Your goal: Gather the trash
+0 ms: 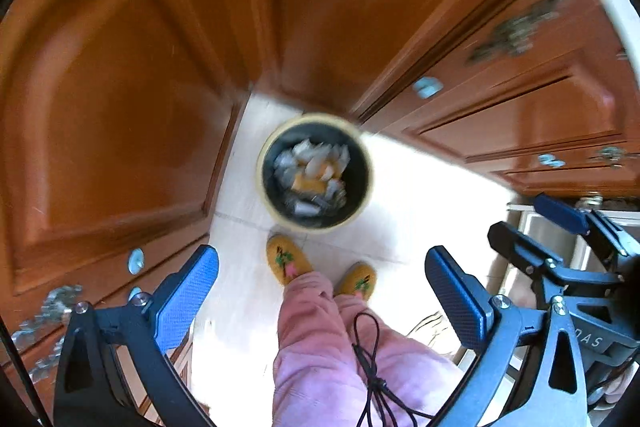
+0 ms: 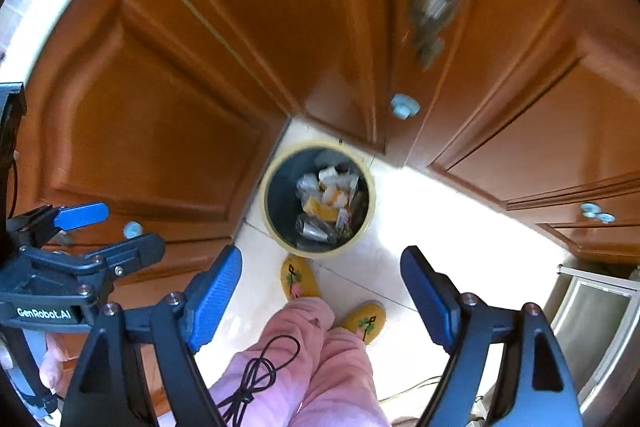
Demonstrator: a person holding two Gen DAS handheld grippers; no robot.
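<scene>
Trash filled the round bin [image 1: 316,171] on the pale tiled floor [image 1: 420,195], which stood in the corner where two runs of orange-brown wooden cabinets [image 1: 120,87] met, just ahead of the operator's yellow embroidered slippers [image 1: 288,259]. Crumpled white wrappers and a yellow-orange packet [image 2: 320,209] lay heaped in its dark liner, seen more sharply from the right wrist camera than from the motion-blurred left one. Both tools were aimed down at the bin from well above it: the left gripper [image 1: 320,303] had its blue-padded jaws spread wide with nothing between them, and the right gripper [image 2: 322,301] was likewise wide open and empty. A black cable [image 1: 370,367] dangled in front of the operator's pink trousers [image 1: 320,347]. No loose litter was visible on the floor around the bin, so the step in hand appeared to be either a drop just finished or a search for the next piece. Doing it well would likely have meant slowing the sweep until the view steadied, scanning outward from the bin along the cabinet bases, keeping the jaws open until an item sat squarely between the pads, and holding the cable clear of the bin's rim [image 2: 276,163].
</scene>
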